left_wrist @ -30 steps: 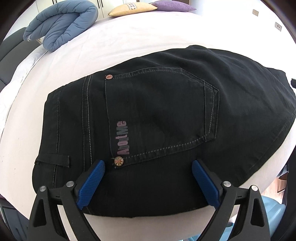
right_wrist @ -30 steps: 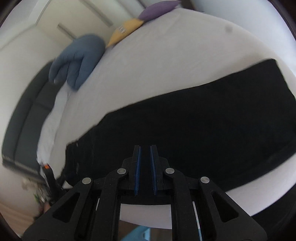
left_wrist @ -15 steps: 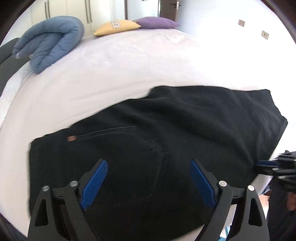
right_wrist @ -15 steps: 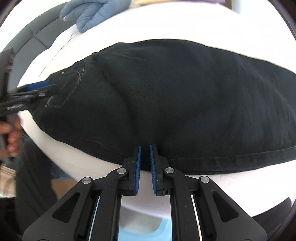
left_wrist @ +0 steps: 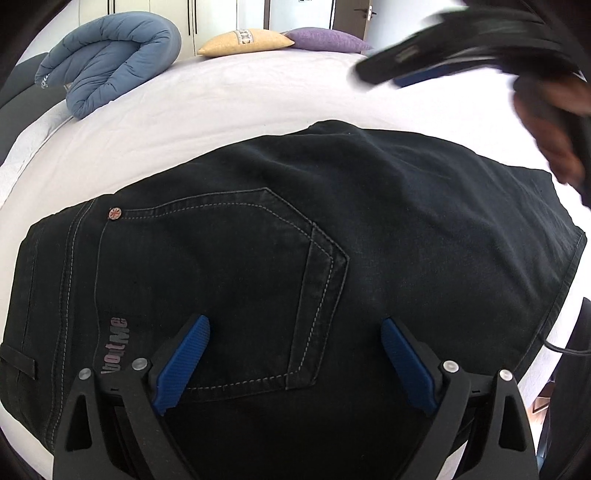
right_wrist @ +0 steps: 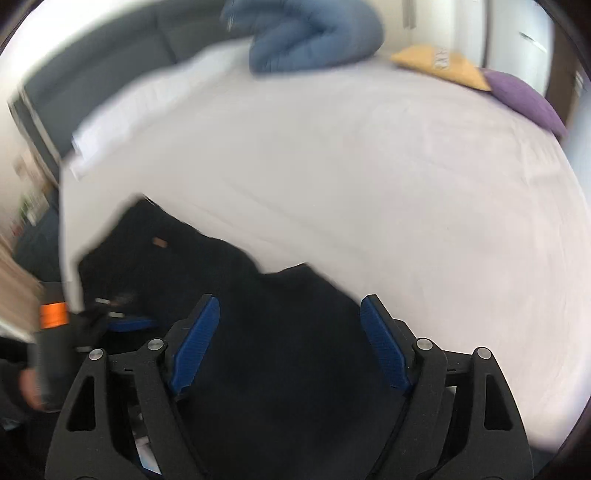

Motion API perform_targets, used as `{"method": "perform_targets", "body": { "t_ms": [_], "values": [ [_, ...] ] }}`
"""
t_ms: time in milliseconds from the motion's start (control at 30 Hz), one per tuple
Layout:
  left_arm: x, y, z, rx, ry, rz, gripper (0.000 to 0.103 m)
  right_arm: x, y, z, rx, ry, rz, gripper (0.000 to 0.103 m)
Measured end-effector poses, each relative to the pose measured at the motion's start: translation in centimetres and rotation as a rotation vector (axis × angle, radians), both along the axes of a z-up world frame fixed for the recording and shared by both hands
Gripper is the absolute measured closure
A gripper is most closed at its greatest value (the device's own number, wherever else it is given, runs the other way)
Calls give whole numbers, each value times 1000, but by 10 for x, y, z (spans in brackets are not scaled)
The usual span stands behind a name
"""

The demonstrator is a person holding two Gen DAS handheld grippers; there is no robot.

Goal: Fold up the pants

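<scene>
Lying flat on bed (left_wrist: 258, 92) | black pants (left_wrist: 258, 258) | back pocket up

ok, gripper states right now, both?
Left gripper: open, holding nothing, over the pants.
Right gripper: jaws just opened, holding nothing.

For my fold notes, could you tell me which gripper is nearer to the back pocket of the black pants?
Left. The left gripper hovers open over the back pocket; the right gripper, also open, is over plain fabric nearby.

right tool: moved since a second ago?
Yes. The right tool, jaws just opened with nothing pinched, has swung from the near edge of the pants to over the folded pile, facing the blue duvet.
</scene>
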State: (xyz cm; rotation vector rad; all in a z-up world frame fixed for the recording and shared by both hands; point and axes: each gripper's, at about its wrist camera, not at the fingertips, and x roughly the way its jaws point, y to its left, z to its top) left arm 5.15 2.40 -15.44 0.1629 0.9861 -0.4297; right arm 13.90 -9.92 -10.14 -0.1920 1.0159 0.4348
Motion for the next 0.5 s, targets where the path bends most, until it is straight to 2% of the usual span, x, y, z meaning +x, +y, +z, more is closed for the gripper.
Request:
{"method": "perform_targets", "body": {
  "t_ms": [33, 133, 200, 267, 300, 400, 433, 500],
  "values": [
    [-1, 1, 2, -1, -4, -1, 8, 16, 7, -10, -49, 34, 28, 25],
    [5, 3, 1, -10, -12, -2, 7, 51, 8, -31, -50, 145, 67, 26],
    [10, 4, 1, -15, -14, -6, 7, 66, 8, -39, -29, 186, 87, 35],
    [11, 3, 0, -21, -16, -6, 6, 74, 8, -46, -21, 226, 110, 60],
    [10, 3, 0, -21, -18, -7, 5, 74, 10, -54, -42, 247, 125, 69],
    [10, 4, 0, -21, -23, -7, 4, 76, 19, -72, -125, 275, 155, 85],
    [9, 4, -1, -21, -26, -6, 4, 78, 18, -72, -121, 276, 140, 96],
    [11, 4, -2, -20, -31, -3, 3, 84, 13, -71, -114, 248, 72, 101]
  ]
}}
